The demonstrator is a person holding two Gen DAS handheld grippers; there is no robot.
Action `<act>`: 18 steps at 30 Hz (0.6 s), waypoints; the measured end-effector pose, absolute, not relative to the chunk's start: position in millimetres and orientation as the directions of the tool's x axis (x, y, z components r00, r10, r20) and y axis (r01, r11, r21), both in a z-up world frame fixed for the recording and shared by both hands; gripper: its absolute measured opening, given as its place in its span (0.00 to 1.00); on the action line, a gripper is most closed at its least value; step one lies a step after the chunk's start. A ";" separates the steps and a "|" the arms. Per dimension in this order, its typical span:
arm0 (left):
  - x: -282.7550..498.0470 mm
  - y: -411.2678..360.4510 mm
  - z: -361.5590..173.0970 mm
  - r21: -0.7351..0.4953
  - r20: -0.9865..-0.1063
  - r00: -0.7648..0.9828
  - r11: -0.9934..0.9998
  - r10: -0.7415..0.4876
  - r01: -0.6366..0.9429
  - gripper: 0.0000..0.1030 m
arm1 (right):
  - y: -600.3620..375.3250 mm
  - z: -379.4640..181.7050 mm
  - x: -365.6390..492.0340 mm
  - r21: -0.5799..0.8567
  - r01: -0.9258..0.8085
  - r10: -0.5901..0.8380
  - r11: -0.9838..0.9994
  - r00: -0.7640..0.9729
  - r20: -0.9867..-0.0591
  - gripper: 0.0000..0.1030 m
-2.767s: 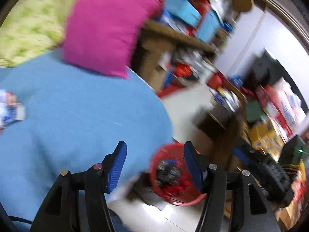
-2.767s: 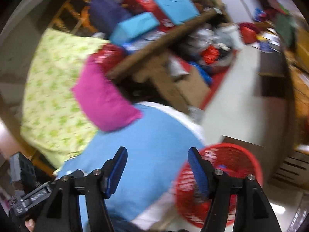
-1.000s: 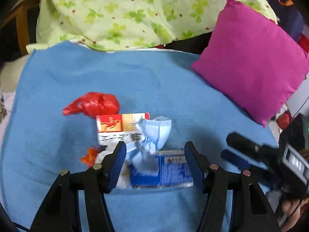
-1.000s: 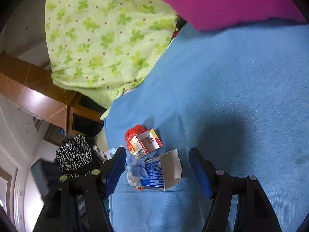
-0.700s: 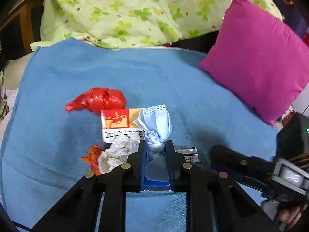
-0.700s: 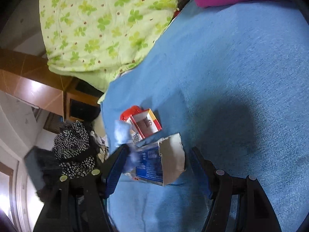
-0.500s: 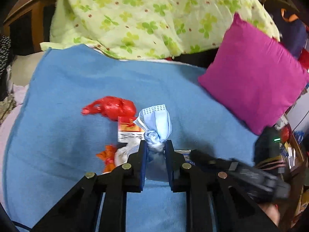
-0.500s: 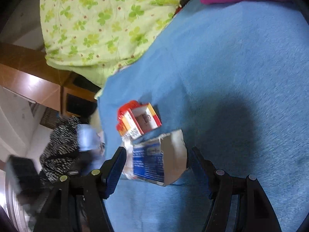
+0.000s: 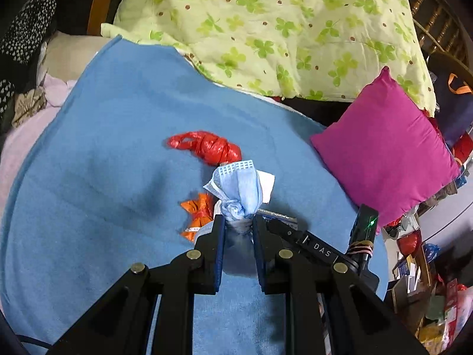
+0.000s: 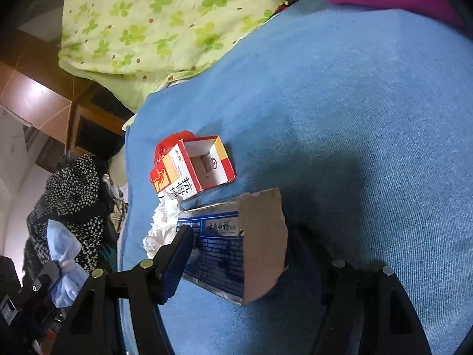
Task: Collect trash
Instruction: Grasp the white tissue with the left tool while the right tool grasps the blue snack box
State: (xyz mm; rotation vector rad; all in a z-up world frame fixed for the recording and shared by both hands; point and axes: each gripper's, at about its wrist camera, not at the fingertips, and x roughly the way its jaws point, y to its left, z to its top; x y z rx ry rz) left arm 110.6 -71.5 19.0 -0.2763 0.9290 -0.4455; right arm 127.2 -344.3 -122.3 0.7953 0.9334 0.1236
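Observation:
My left gripper is shut on a crumpled light-blue face mask and holds it above the blue blanket. Below it lie a red plastic bag and an orange wrapper. My right gripper is open, its jaws on either side of a flattened blue box with a brown flap. A red and white open carton and a white crumpled tissue lie beside it. The held mask also shows in the right wrist view.
A magenta pillow lies at the blanket's right edge. A green clover quilt covers the far side. Dark spotted clothes are piled to the left. Clutter stands on the floor at the right.
My left gripper closed on the face mask and lifted it off the pile. My right gripper moved down around the flattened blue box.

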 end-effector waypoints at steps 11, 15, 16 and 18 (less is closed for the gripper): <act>107.4 -81.3 16.3 -0.365 -0.712 0.535 0.890 -0.455 0.272 0.19 | -356.0 -114.1 112.0 0.787 0.214 0.504 0.578 0.665 -0.551 0.38; 101.8 -85.2 21.9 -0.359 -0.682 0.564 0.885 -0.466 0.297 0.19 | -355.5 -89.8 102.6 0.765 0.168 0.460 0.622 0.712 -0.531 0.38; 99.9 -87.0 24.1 -0.347 -0.675 0.575 0.887 -0.462 0.305 0.19 | -355.9 -85.1 99.2 0.763 0.156 0.455 0.627 0.722 -0.521 0.38; 94.9 -90.3 28.8 -0.329 -0.656 0.597 0.887 -0.461 0.324 0.19 | -355.6 -74.3 92.9 0.742 0.149 0.422 0.654 0.742 -0.521 0.38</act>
